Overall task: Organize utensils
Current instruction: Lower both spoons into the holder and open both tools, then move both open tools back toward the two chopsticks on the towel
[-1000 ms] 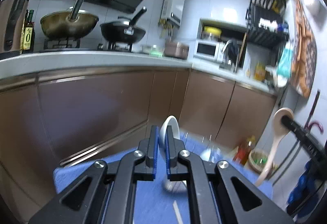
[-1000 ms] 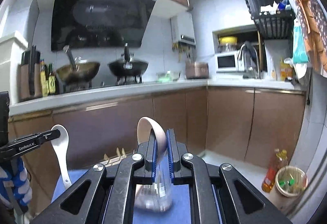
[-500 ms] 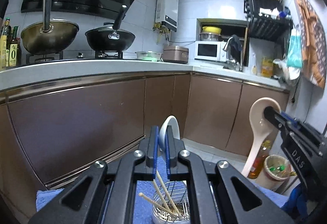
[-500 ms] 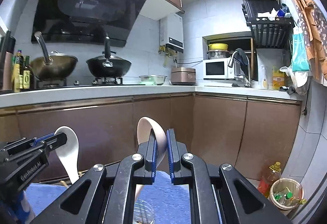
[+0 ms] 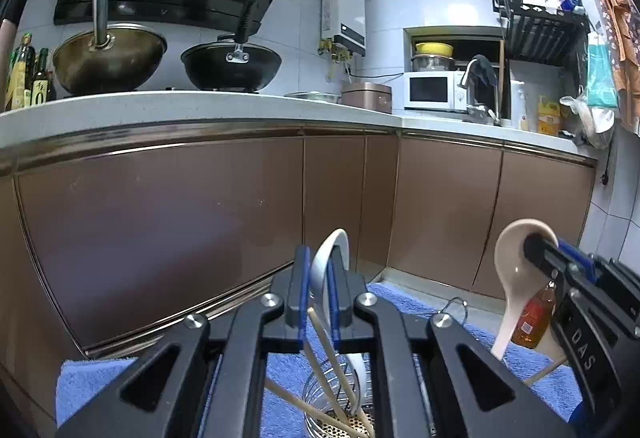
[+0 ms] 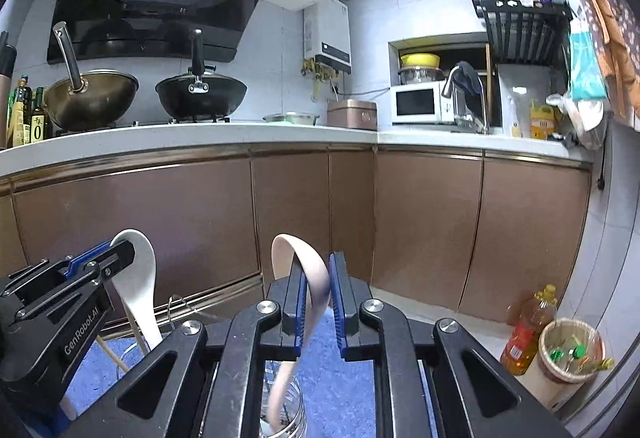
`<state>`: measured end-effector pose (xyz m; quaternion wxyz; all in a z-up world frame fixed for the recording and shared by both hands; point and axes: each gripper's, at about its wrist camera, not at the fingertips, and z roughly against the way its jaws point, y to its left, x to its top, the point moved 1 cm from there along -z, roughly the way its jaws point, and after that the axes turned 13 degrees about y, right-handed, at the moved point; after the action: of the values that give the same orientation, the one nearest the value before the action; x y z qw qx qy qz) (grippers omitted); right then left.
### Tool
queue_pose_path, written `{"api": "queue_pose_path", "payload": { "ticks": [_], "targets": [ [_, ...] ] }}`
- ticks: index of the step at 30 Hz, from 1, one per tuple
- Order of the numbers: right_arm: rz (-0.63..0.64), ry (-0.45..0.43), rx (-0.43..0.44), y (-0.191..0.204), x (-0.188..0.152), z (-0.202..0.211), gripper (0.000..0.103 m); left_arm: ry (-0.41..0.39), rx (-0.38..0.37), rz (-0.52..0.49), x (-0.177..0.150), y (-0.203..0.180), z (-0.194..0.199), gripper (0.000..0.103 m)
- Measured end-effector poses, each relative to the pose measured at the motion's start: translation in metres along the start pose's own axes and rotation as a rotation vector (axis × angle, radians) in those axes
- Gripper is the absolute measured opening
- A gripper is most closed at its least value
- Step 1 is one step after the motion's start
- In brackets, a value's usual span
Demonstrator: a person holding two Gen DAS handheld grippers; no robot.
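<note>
My left gripper (image 5: pixel 317 278) is shut on a white ceramic spoon (image 5: pixel 326 266), bowl up, its handle reaching down into a wire mesh utensil holder (image 5: pixel 340 410) that holds wooden chopsticks (image 5: pixel 332 350). My right gripper (image 6: pixel 317 290) is shut on a pale pink ceramic spoon (image 6: pixel 308 278), bowl up, its handle hanging into a clear holder (image 6: pixel 284 414) below. The left gripper (image 6: pixel 100 270) and its white spoon (image 6: pixel 138 290) show at the left of the right wrist view. The right gripper (image 5: pixel 548 250) and its pink spoon (image 5: pixel 512 278) show at the right of the left wrist view.
A blue towel (image 5: pixel 96 382) covers the surface under the holders. Brown kitchen cabinets (image 5: pixel 160 222) stand close ahead, with woks (image 5: pixel 108 54) on the counter. An oil bottle (image 6: pixel 528 330) and a bin (image 6: pixel 568 358) stand on the floor at the right.
Both grippers have lowered and levelled with their spoons still held. The spoon handles now reach down into the holders, and the chopstick holder has come into the left wrist view.
</note>
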<state>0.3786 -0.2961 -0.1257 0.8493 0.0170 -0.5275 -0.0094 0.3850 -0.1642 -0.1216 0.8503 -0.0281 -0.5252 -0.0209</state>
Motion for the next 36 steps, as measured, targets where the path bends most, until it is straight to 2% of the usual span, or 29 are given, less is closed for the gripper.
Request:
{"api": "queue_pose_path", "payload": {
  "ticks": [3,5,6,15,17,21,27,32,36],
  "targets": [
    [-0.009,0.022,0.027,-0.001,-0.006,-0.001,0.016,0.015,-0.008,0.007,-0.005,0.001,-0.002,0.011],
    [-0.018,0.02,0.036,-0.003,-0.005,0.002,0.02,0.009,-0.019,0.019,-0.006,0.004,0.001,0.026],
    [-0.022,0.019,0.036,-0.004,-0.005,0.003,0.024,0.006,-0.023,0.025,-0.006,0.006,0.003,0.028],
    [-0.027,0.011,0.038,-0.011,-0.005,0.035,0.025,-0.008,-0.017,0.028,-0.006,0.018,0.033,0.038],
    [-0.03,0.004,0.037,-0.014,-0.005,0.048,0.025,-0.007,-0.013,0.03,-0.007,0.022,0.042,0.045],
    [-0.032,0.014,0.043,-0.018,-0.007,0.073,0.031,0.016,-0.012,0.018,-0.01,0.028,0.067,0.051],
    [-0.035,0.075,0.058,-0.023,-0.028,0.11,0.04,0.049,0.006,-0.003,-0.026,0.038,0.107,0.056],
    [-0.041,0.147,0.065,-0.026,-0.054,0.136,0.042,0.073,0.035,-0.024,-0.044,0.045,0.137,0.057],
    [-0.07,0.196,0.078,-0.029,-0.075,0.151,0.054,0.082,0.042,-0.042,-0.055,0.049,0.157,0.063]
  ]
}}
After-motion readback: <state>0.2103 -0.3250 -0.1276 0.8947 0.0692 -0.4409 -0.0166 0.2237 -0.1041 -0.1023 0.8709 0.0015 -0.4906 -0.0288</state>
